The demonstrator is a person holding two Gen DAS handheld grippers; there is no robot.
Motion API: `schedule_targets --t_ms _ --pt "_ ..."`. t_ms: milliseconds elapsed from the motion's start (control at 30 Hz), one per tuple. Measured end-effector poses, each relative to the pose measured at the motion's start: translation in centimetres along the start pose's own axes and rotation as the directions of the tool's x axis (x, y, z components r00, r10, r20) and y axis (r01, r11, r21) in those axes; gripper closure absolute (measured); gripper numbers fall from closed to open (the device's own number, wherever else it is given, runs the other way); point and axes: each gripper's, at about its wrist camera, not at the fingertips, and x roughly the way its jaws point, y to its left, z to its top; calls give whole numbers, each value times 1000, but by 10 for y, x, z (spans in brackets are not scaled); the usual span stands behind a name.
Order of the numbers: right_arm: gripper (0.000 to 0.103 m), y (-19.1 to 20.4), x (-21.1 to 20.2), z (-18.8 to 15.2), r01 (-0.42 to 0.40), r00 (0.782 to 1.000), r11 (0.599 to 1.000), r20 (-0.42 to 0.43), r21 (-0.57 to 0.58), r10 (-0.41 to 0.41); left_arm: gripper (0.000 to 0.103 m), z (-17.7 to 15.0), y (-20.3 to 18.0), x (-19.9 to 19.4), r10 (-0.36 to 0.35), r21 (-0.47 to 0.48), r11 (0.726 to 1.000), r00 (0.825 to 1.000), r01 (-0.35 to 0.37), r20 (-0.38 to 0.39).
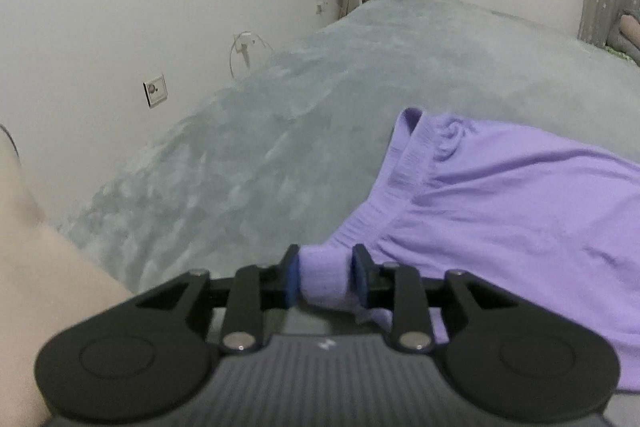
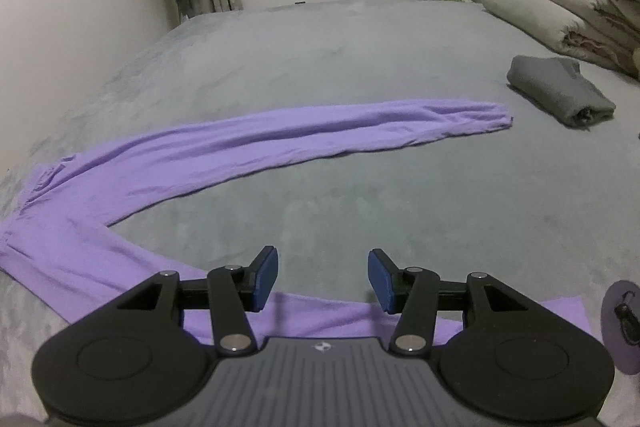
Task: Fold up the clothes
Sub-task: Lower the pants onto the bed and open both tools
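Purple trousers [image 2: 280, 143] lie spread on a grey bed [image 2: 360, 47]. One leg stretches right to its cuff [image 2: 500, 117]; the other runs along the near edge, under my right gripper [image 2: 323, 279]. That gripper is open, its blue pads [image 2: 266, 277] wide apart with only bed cover between them. In the left wrist view the ribbed waistband [image 1: 404, 163] is at centre right. My left gripper [image 1: 326, 279] is shut on a bunched corner of the trousers [image 1: 500, 195], and fabric fills the gap between its pads.
A folded grey garment [image 2: 560, 91] lies at the right. Stacked quilts and pillows [image 2: 560, 7] sit behind it. A white wall [image 1: 120, 7] runs along the bed's left side. Part of a person's limb [image 1: 40, 287] shows at lower left. A round purplish object [image 2: 624, 327] is at the right edge.
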Motion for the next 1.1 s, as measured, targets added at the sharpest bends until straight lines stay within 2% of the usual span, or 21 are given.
schedule_targets --t_ms 67,200,267,300,367,467,567,633,700,733,800,1000,1100 --pt "49 -6 -4 1 25 1000 1000 5 -1 -25 58 4 -5 -8 2 29 1000 999 -3 39" --pt "48 -20 -12 1 155 988 987 8 -45 -155 52 13 -12 -23 -48 46 998 992 43 120" --pt "48 -31 -18 3 204 979 978 11 -40 -204 43 16 -21 -30 -85 91 993 983 71 161" --pt "48 -37 -19 3 210 978 977 4 -28 -210 41 16 -26 -32 -111 117 989 979 91 171" --pt "48 -50 -22 2 221 975 975 -10 -2 -221 41 14 -37 -30 -178 154 976 972 155 151" --pt "48 -59 -19 -2 244 968 969 -51 -24 -245 42 8 -45 -17 -222 175 963 971 204 87" --pt "49 -61 -17 -6 231 969 972 -80 -51 -234 47 2 -52 -5 -248 192 952 968 238 31" --pt "55 -60 -15 -8 242 964 967 -94 -76 -248 47 1 -52 1 -251 195 950 968 244 8" --pt "73 -58 -14 -11 274 952 955 -106 -117 -287 47 0 -52 3 -264 191 946 965 260 -7" --pt "78 -58 -13 -13 286 947 949 -114 -135 -302 47 0 -52 3 -266 195 945 964 262 -5" --pt "96 -61 -12 -16 282 946 949 -123 -142 -300 47 -2 -51 3 -271 199 943 963 266 -3" --pt "98 -62 -38 -13 298 950 946 -60 -124 -307 47 -6 -47 1 -297 192 936 955 296 -25" --pt "98 -55 -58 -21 307 949 943 -30 -130 -314 47 -8 -46 4 -289 183 939 956 292 -42"
